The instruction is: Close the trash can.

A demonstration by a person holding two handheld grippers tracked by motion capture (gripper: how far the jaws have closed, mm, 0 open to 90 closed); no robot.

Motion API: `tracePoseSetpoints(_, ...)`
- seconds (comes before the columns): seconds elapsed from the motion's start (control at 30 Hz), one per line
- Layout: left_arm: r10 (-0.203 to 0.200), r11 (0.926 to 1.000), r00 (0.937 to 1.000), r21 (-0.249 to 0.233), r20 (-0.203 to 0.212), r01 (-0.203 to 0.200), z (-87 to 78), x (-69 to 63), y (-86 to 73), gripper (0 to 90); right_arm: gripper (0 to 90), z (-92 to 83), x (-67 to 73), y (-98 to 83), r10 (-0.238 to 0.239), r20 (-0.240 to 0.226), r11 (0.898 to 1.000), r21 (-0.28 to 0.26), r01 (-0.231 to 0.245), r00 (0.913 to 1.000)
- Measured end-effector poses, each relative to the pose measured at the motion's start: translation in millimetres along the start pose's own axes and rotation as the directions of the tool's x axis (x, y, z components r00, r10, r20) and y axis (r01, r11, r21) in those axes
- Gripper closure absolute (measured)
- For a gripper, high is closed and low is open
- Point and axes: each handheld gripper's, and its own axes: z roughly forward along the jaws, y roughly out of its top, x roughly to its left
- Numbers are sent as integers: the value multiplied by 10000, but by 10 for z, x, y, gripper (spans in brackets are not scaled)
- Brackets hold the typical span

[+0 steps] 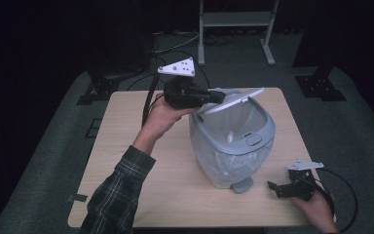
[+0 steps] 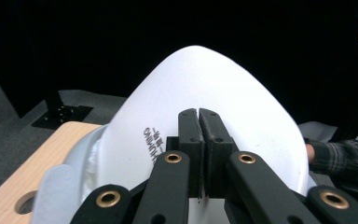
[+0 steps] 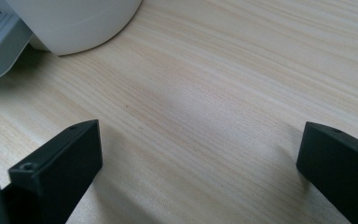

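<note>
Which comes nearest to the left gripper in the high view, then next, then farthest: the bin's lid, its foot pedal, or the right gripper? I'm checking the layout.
From the left gripper:
1. Lid: raised at the bin's back rim, right at the shut jaws.
2. Foot pedal: at the bin's base, on the near side.
3. Right gripper: jaws open, resting at the table's near right corner, beyond the pedal.

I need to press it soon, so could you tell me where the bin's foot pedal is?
In the high view, the pedal sits at the bin's near base, left of the right gripper.
</note>
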Motion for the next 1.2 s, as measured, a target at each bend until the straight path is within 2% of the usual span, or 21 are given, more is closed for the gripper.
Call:
tracePoseSetpoints(0.3, 76, 9997, 9990, 249, 449, -87, 130, -116, -13, 886, 0, 0, 0, 0, 2, 1, 10000, 1, -2, 10000)
tracePoseSetpoints(0.5, -60, 9987, 9977, 518, 675, 25, 249, -190, -56, 900, 0, 0, -1, 0, -15, 5, 10000, 7, 15, 10000)
tracePoseSetpoints(0.87, 18, 9952, 9971, 974, 754, -92, 430, -282, -71, 900, 0, 0, -1, 0, -19, 5, 10000, 7, 19, 10000)
tracePoseSetpoints(1.2, 5, 9878, 9961, 1553, 883, -143, 583, -374, -116, 900, 0, 0, -1, 0, -22, 3, 10000, 7, 22, 10000)
